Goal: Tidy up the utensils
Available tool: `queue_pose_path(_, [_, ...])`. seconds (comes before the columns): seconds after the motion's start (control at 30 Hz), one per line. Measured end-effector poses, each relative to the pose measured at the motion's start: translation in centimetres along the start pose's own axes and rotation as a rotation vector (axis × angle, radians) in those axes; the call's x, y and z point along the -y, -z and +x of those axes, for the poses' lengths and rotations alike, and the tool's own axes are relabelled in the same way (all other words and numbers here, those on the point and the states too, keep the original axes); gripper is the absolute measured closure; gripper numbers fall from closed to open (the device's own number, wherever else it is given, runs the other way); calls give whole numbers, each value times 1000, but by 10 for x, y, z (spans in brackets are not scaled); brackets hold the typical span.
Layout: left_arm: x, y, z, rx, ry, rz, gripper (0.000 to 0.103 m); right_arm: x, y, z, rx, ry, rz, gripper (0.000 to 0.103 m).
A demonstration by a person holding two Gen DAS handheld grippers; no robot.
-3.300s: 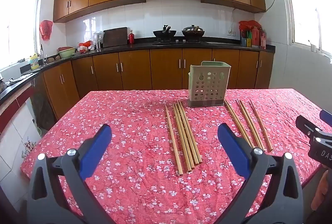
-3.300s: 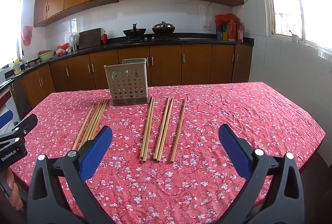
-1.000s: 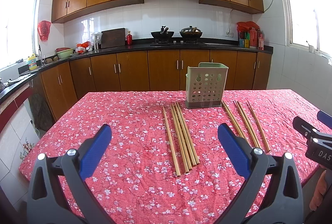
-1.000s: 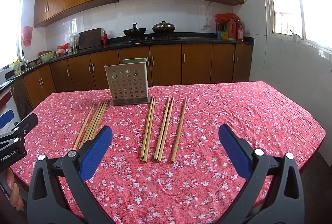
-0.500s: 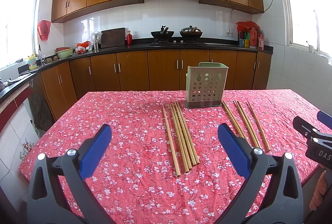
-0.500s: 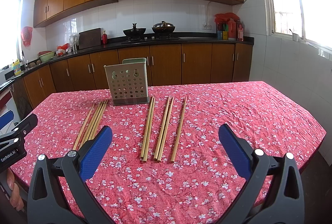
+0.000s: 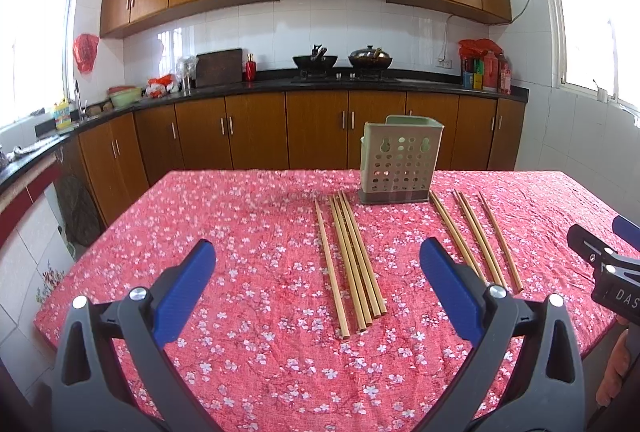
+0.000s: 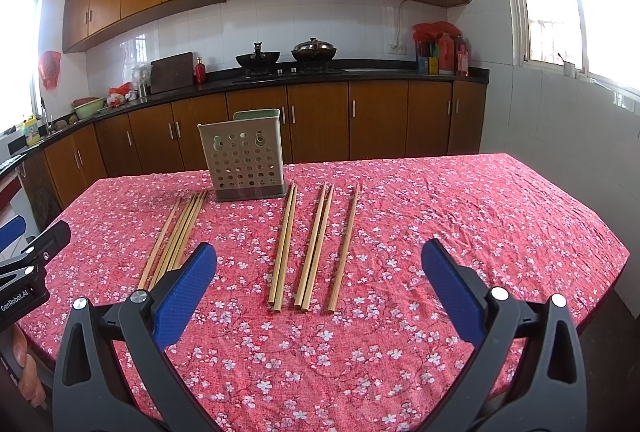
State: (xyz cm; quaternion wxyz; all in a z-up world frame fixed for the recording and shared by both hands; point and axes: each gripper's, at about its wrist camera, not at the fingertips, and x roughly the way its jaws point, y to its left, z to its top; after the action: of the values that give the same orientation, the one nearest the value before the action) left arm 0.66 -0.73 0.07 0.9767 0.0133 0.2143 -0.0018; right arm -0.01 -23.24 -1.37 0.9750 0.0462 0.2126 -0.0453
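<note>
- Landmark: the perforated utensil holder (image 7: 396,164) stands upright on the tabletop (image 7: 240,232), which is covered by a red floral cloth.
- Left chopstick group (image 7: 352,256): four chopsticks lie flat, starting just left of the holder's base and running toward the near edge. One lies slightly apart on the outer side; three lie touching side by side.
- Right chopstick group (image 8: 312,248): five chopsticks lie flat, starting just right of the holder's base (image 8: 244,164): a pair, a second pair, then a single stick.
- Left tool (image 7: 318,272): jaws spread wide, holding nothing. The left chopstick group lies on the tabletop ahead of it, between the two fingers as framed, not touching them.
- Right tool (image 8: 318,272): jaws spread wide, holding nothing. The right chopstick group lies ahead between its fingers, clear of both pads.
</note>
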Motion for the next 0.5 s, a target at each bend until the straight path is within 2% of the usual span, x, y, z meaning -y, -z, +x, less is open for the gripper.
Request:
queue_pose_path(0.13, [-10, 5, 26, -92, -45, -26, 4, 11, -1, 21, -38, 14, 13, 2])
queue_pose_path(0.3, [-29, 5, 63, -223, -81, -66, 4, 30, -8, 62, -152, 55, 37, 3])
queue_pose_path(0.37, [-39, 4, 77, -256, -79, -77, 4, 37, -10, 83, -206, 63, 40, 12])
queue_pose_path(0.43, [-46, 2, 93, -298, -67, -88, 4, 41, -11, 109, -272, 59, 45, 26])
queue_pose_path(0.5, [-48, 2, 107, -331, -50, -96, 10, 46, -8, 134, -340, 52, 60, 37])
